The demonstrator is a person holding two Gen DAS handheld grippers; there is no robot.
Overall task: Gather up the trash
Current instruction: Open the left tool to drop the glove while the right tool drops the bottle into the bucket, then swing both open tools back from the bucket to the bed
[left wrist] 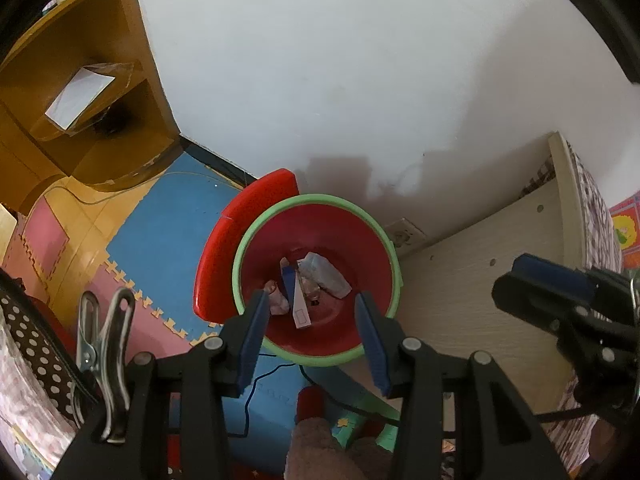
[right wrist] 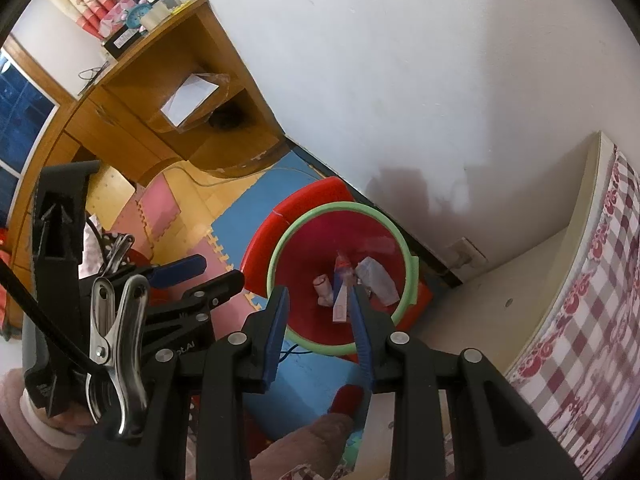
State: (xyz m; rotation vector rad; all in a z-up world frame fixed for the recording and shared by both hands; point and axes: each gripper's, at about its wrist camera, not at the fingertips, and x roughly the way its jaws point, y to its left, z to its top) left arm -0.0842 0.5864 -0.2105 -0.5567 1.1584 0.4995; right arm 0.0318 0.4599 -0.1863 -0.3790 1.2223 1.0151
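A red bin with a green rim (left wrist: pixel 320 200) (right wrist: pixel 340 206) stands on the floor by the wall, its red lid (left wrist: pixel 224 248) tilted behind it. Inside lie a long white-and-blue box (left wrist: pixel 298 300) (right wrist: pixel 340 304), a clear plastic wrapper (left wrist: pixel 328 276) (right wrist: pixel 378 280) and a pink crumpled scrap (left wrist: pixel 276 298) (right wrist: pixel 323 286). My left gripper (left wrist: pixel 312 298) hangs over the bin, open, with nothing between its blue pads. My right gripper (right wrist: pixel 319 292) is also above the bin, jaws apart and empty. Each gripper shows in the other's view, the right gripper (left wrist: pixel 552 280) and the left gripper (right wrist: pixel 192 268).
A wooden desk (left wrist: pixel 80 80) with a shelf stands at the left. A pale bed panel (left wrist: pixel 480 260) and a checked bed cover (right wrist: pixel 580 320) close off the right. Coloured foam mats (left wrist: pixel 168 232) cover the floor, a thin cable (left wrist: pixel 256 392) runs below the bin, and a wall socket (left wrist: pixel 406 234) sits behind it.
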